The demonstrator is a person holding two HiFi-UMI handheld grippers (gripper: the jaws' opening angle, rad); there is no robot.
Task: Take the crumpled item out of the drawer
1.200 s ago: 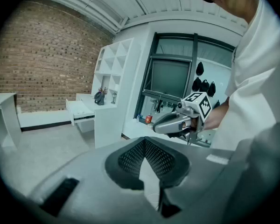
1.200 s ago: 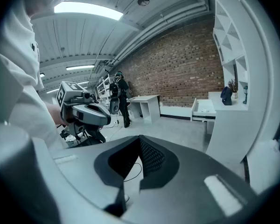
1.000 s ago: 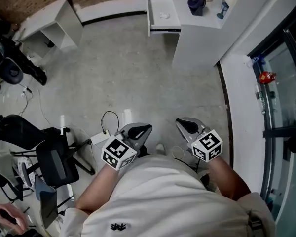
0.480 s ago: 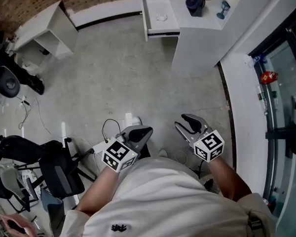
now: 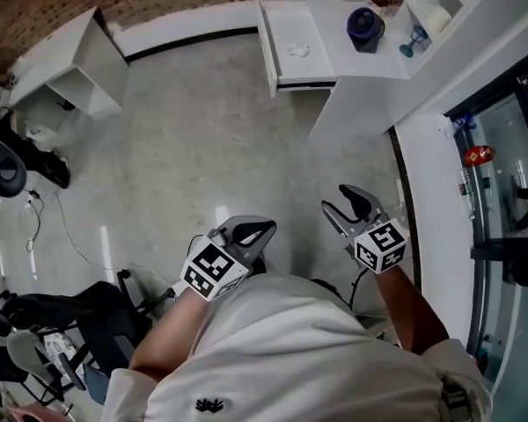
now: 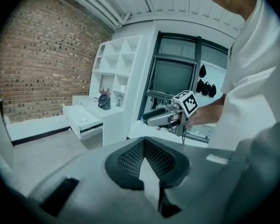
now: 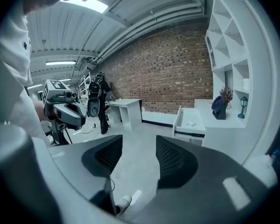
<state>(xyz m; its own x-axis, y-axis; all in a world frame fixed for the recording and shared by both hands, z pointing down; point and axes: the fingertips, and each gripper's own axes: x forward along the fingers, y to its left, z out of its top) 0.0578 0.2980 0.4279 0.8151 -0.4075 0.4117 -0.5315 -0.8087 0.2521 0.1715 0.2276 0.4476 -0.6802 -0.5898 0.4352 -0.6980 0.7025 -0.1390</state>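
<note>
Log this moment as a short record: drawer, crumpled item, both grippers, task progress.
drawer state: drawer stands open, pulled out of the white cabinet
item: small white crumpled item lies in the drawer, untouched
left: left gripper has its jaws together, nothing between them
right: right gripper has its jaws apart; they have just been opening, nothing between them
position: both grippers close to the person's body, well short of the drawer
progress: item not yet taken out

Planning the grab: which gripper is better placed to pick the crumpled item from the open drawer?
Probably right: the right gripper has just been opening its jaws, nothing between them; the left gripper is shut. Both are far from the drawer.
</note>
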